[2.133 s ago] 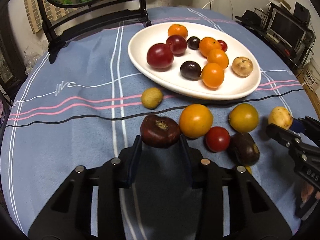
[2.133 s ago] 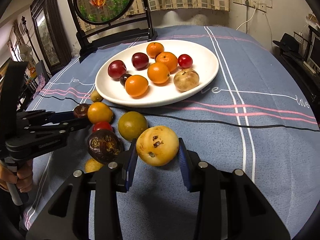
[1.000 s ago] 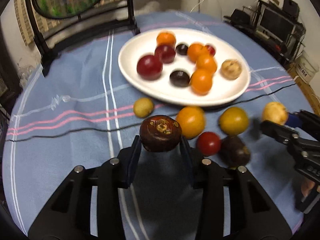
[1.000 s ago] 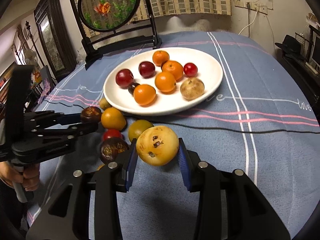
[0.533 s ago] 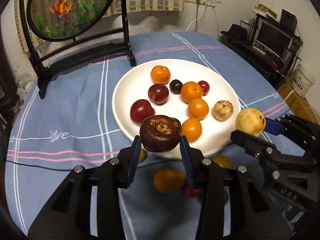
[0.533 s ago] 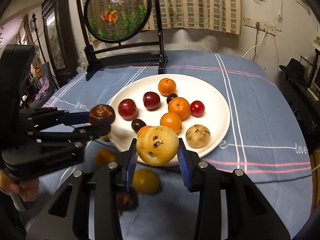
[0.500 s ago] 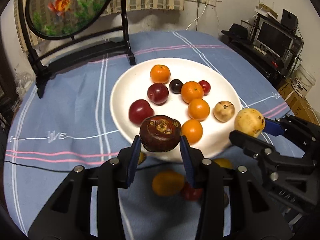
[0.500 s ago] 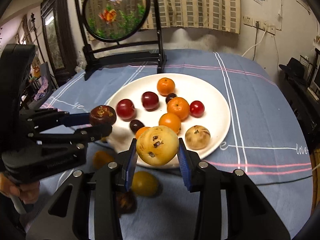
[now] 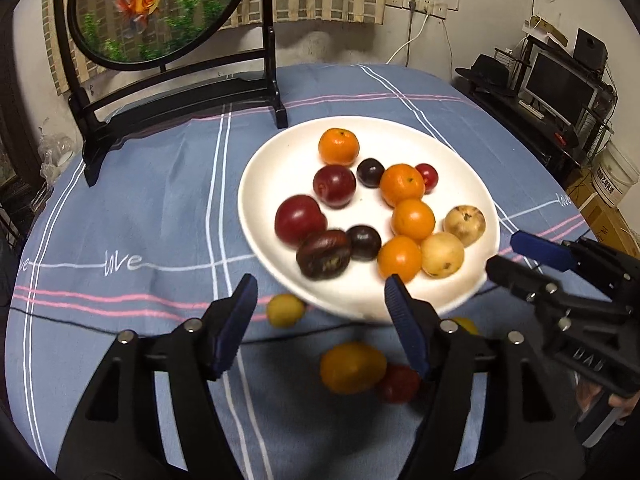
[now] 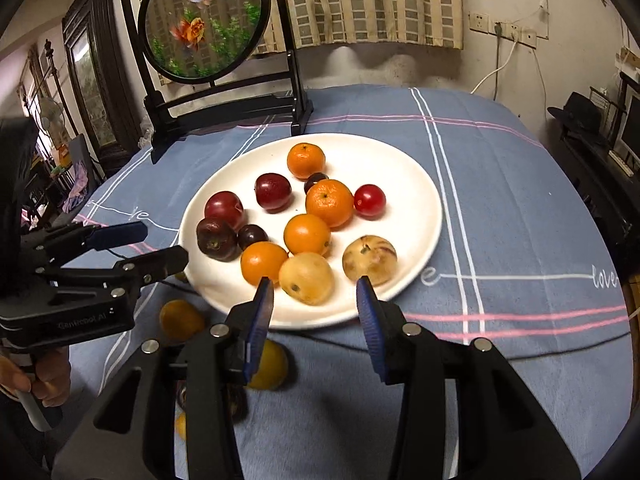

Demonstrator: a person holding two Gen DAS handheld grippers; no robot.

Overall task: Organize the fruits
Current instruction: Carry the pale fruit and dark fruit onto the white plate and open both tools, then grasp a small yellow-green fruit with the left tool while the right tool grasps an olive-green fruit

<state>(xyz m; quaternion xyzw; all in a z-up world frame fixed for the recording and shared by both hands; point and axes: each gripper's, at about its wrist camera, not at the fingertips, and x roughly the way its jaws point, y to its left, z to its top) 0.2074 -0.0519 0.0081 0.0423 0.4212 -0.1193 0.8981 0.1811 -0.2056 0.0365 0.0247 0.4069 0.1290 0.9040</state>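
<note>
the dark brown fruit lies on the white plate, at its near left side, touching a small dark plum and just beside a large red plum. the pale yellow fruit lies on the same plate towards its near right, touching an orange on one side and close to a speckled tan fruit on the other. more oranges, a second red plum and a small red fruit fill the middle and far part of the plate.

the left gripper hangs above the near rim with its jaws apart and nothing between them; they have just been opening, and the brown fruit sits free beyond the blue pads. the right gripper has also just been opening, its jaws apart and bare, the yellow fruit free on the plate ahead of them (seen from the left wrist it reaches in from the right).

off the plate, on the blue striped tablecloth, rest a small yellow-green fruit, an orange-yellow one and a red one. a round fish-painted screen stands on a black stand at the far edge.
</note>
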